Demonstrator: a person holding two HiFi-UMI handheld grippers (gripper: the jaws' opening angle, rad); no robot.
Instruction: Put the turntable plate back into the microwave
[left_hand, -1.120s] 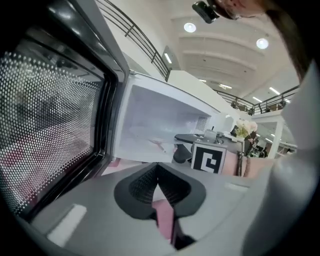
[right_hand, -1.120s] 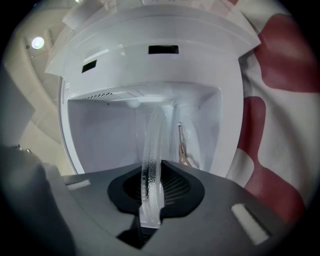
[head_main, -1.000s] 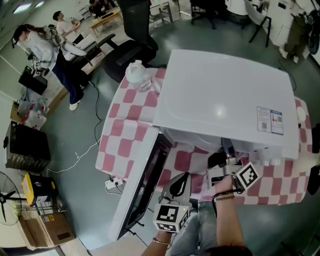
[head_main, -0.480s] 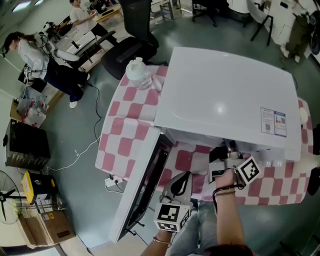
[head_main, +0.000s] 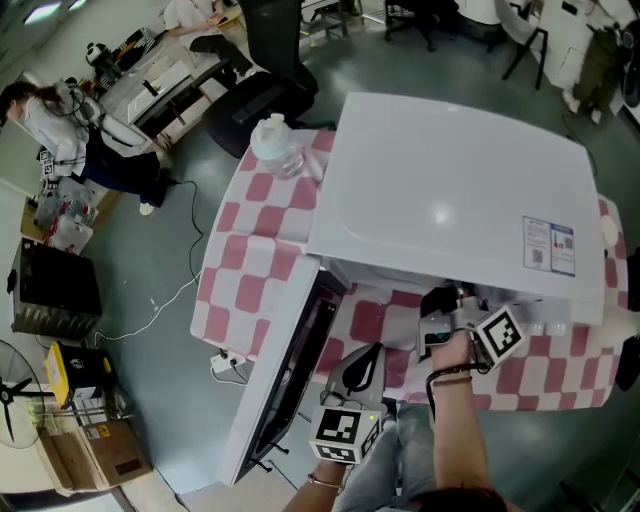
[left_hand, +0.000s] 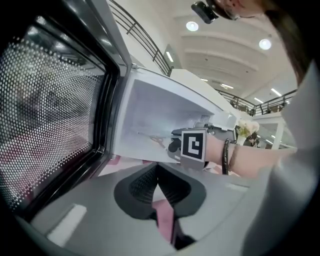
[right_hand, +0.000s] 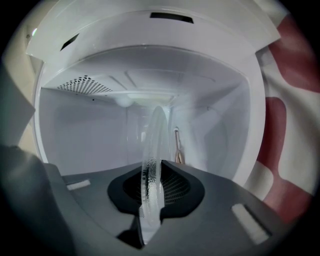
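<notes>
**Item:** plate, clear glass.
**Location:** centre of the right gripper view, seen edge-on and reaching into the mouth of the microwave.
**Right hand-held gripper**: narrow, jaws pinching the plate's near rim.
**Left hand-held gripper**: jaws closed together on nothing, parked at lower centre of the head view beside the open door.

**Hazards (judged):**
- One rim pinch on smooth glass may slip or pivot under the plate's overhanging weight.
- The far edge could strike a cavity wall if carried in skewed.
- A release off-centre could leave the plate seated crooked.
- A drop risks breaking the glass.
</notes>
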